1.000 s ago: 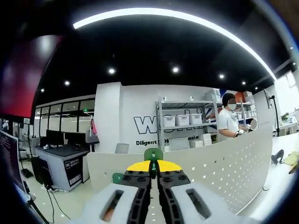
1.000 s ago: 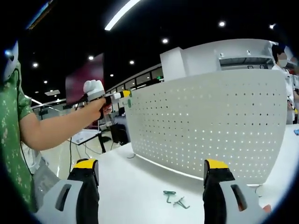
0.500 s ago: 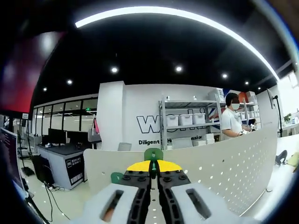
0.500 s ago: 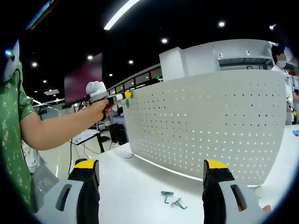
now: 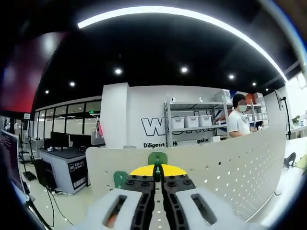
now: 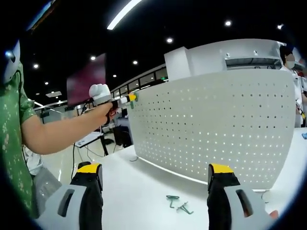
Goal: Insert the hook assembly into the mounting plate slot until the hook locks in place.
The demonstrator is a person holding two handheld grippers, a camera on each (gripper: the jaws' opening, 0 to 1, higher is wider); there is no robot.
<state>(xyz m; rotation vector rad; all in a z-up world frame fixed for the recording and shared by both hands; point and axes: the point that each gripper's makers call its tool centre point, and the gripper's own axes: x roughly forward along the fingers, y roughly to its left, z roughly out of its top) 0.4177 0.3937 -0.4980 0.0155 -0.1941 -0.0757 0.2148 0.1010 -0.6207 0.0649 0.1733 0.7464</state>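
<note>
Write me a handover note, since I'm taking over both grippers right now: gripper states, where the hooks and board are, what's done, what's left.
Left gripper: shut on a green hook, held at the top left corner of the white pegboard; whether it is seated cannot be told.
Right gripper: open, empty, low over the white table.
Two more hooks lie on the table in front of the board.
Done: hook picked up and brought to the board.
Left: push it into a slot until it locks, then release.

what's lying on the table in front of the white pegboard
Two small hooks lie on the white table in front of the pegboard, one green and one grey, close together. The right tool's jaws hide parts of the tabletop.
</note>
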